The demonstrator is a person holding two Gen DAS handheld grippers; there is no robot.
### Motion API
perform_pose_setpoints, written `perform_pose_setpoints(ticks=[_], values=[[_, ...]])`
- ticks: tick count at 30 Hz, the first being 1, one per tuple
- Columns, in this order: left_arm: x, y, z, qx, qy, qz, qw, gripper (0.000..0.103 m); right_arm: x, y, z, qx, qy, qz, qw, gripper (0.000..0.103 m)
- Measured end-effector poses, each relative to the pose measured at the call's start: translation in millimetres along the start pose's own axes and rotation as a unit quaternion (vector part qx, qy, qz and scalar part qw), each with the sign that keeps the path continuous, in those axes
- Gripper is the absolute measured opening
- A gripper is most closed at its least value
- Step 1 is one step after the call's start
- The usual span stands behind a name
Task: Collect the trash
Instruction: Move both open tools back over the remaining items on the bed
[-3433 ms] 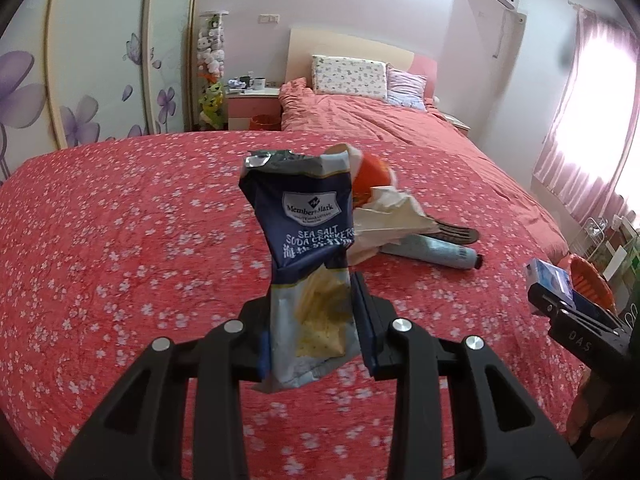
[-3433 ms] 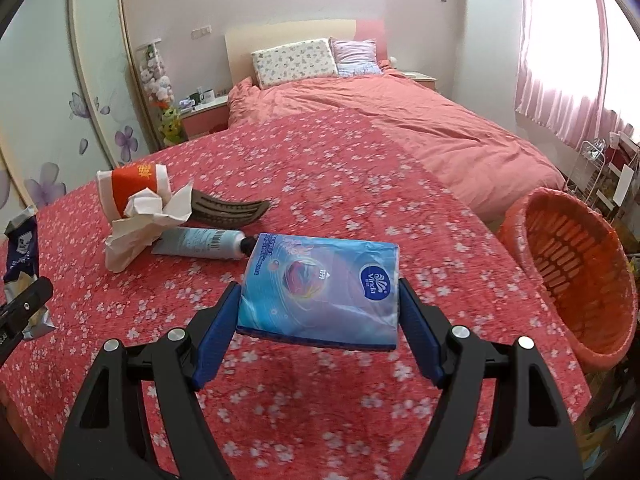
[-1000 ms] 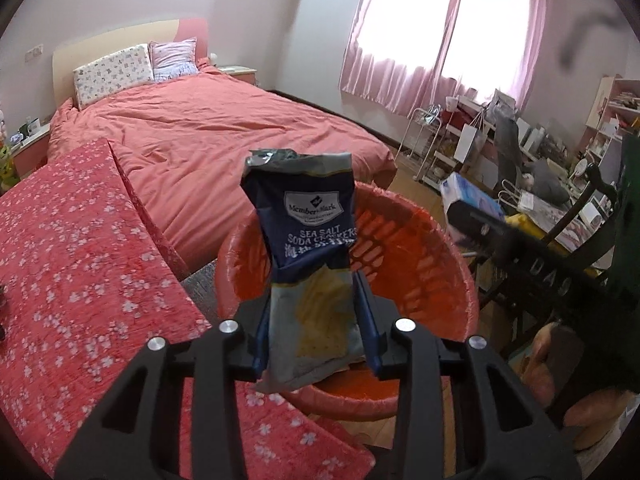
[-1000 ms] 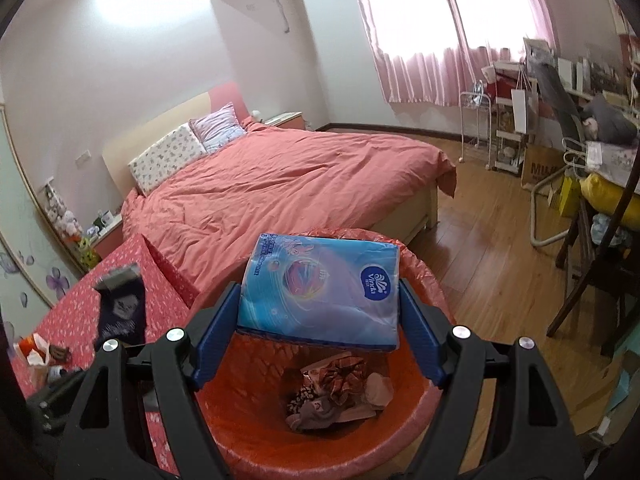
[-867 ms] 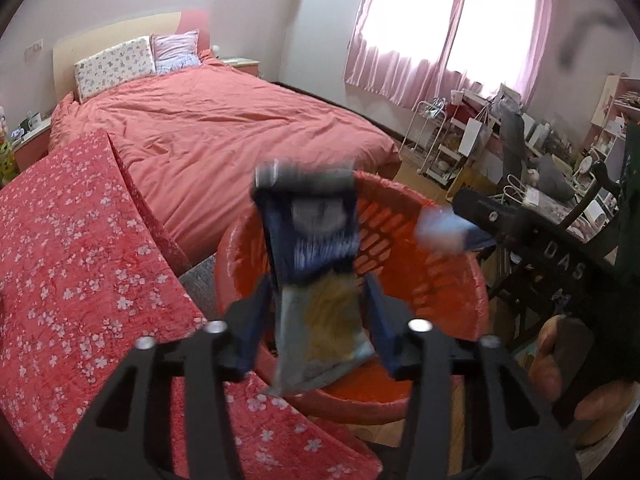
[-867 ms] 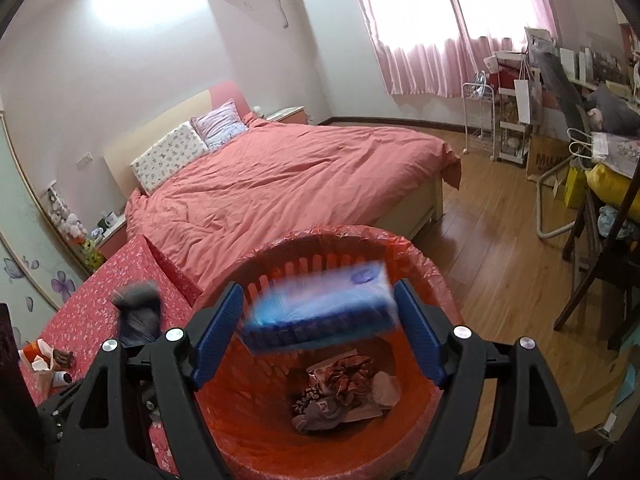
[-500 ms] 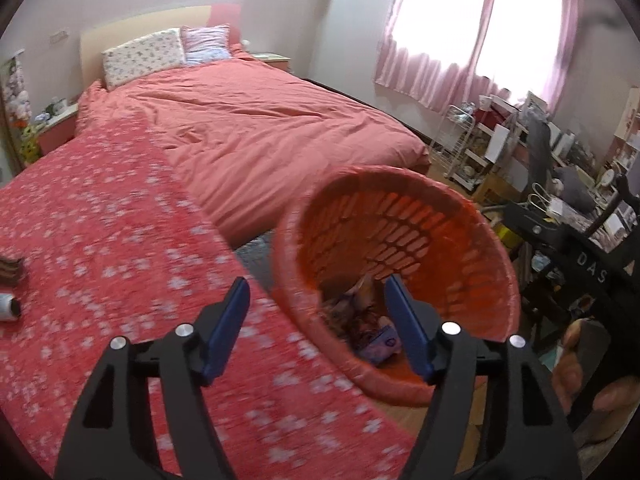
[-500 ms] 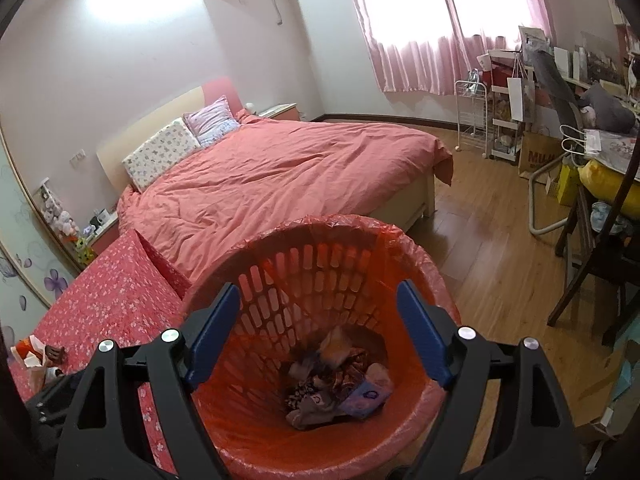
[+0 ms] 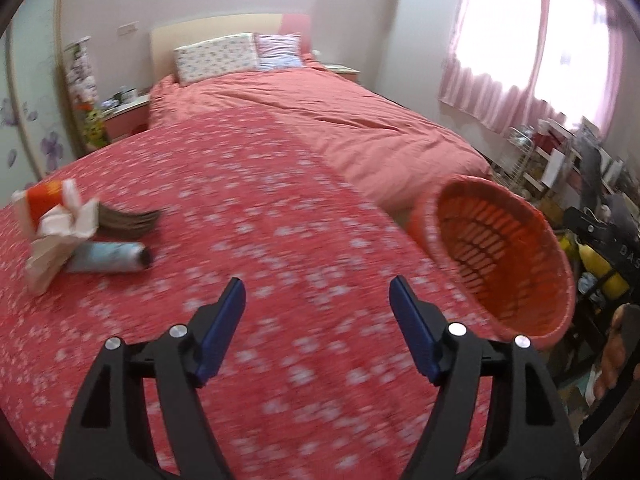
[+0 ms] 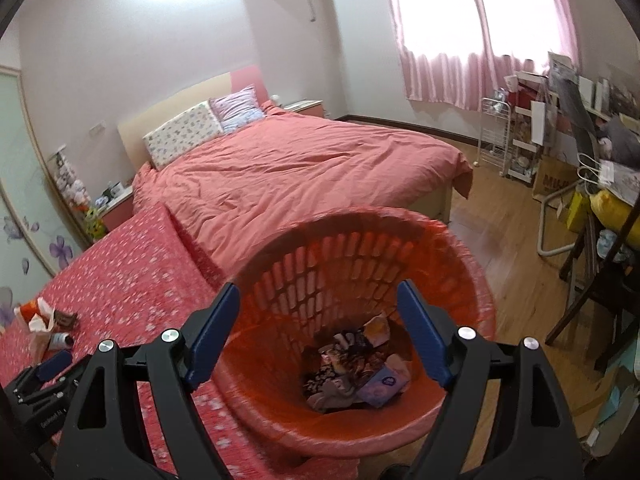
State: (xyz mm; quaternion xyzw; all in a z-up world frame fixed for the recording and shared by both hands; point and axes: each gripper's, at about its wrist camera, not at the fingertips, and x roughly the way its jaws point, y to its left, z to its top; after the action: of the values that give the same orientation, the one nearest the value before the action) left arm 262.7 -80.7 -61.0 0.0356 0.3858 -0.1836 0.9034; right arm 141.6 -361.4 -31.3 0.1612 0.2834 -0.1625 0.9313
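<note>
Fingers (image 9: 224, 328) of the left gripper (image 9: 318, 294) stand wide apart, empty, over the red flowered cover (image 9: 280, 220). The right gripper (image 10: 318, 298) gapes just as wide above the orange basket (image 10: 476, 280), dropped wrappers (image 10: 356, 372) at its bottom. A tube (image 9: 108, 258), cup (image 9: 42, 202) and crumpled tissue (image 9: 52, 240) lie together on the cover.

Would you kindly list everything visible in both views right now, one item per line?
Basket: one, orange, beside the floral cover.
Trash: mixed pile, inside the basket.
Floral cover: one, red with white flowers.
Paper cup: one, orange and white, on the cover's left side.
Crumpled tissue: white, touching the cup.
Tube: one, pale blue with a dark cap, beside the tissue.
Dark flat item: one, behind the tube; too blurred to identify.
Bed: one, pink.
Pillows: two, at the headboard.
Left claw: open, empty.
Right claw: open, empty, above the basket.
</note>
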Motion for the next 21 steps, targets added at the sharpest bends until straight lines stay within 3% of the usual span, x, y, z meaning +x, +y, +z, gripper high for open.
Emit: perform_pose_setpoints(ticks=[12,21], values=[[-45,124,-23,-0.082,-0.022,0.093,0.992,0.076,1,100,-22,-0.094,0.028,0.069,0.993,0.08],[-81,214,-48,-0.149,-0.03,0.159,0.9756,0.076,18,214,-54,-0.185,0.071,0.156,0.968,0.079]])
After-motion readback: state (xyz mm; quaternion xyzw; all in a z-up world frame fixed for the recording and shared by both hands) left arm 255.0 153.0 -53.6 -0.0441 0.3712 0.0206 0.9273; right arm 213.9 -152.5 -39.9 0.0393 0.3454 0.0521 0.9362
